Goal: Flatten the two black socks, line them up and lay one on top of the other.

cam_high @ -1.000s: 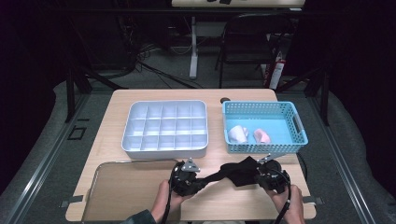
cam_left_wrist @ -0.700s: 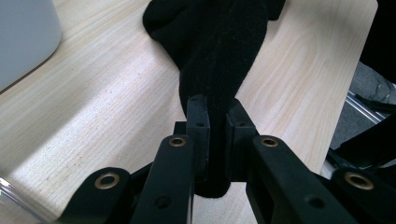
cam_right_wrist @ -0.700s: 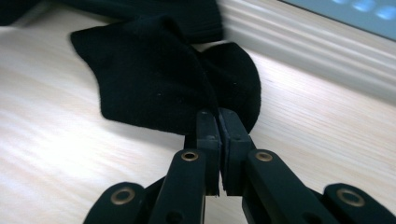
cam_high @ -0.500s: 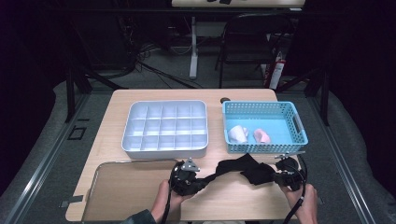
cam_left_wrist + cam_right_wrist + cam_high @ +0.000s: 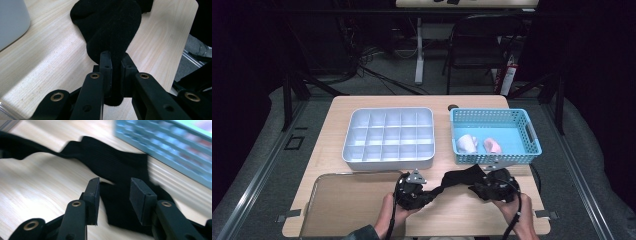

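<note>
Lower left of the high view: a shallow clear tray lies on the worktop, close against my left hand.

Lower centre: my left gripper is clamped on one end of the black sock. In the left gripper view the fingers pinch the fabric hard, with a fold hanging below them. The sock runs rightward across the worktop, below the grey divided box and the blue basket.

Lower right: my right gripper sits at the sock's other end. Its fingers have just been opening; in the right gripper view they stand apart, and the fabric lies flat between and beyond them, not pressed.

Step in hand, as I judge it: laying the sock out straight, or re-gripping its right end. To do it well, I should keep the left pinch firm as an anchor, bring the right fingers over a single flat layer and not a bunched fold, then close before pulling, so the sock does not twist.

Edges and room: the basket wall is near, in the upper right of the right gripper view, so travel forward is short. Bare worktop toward the right edge is narrow. The near edge lies just under both wrists. The best open room is between my two hands.
</note>
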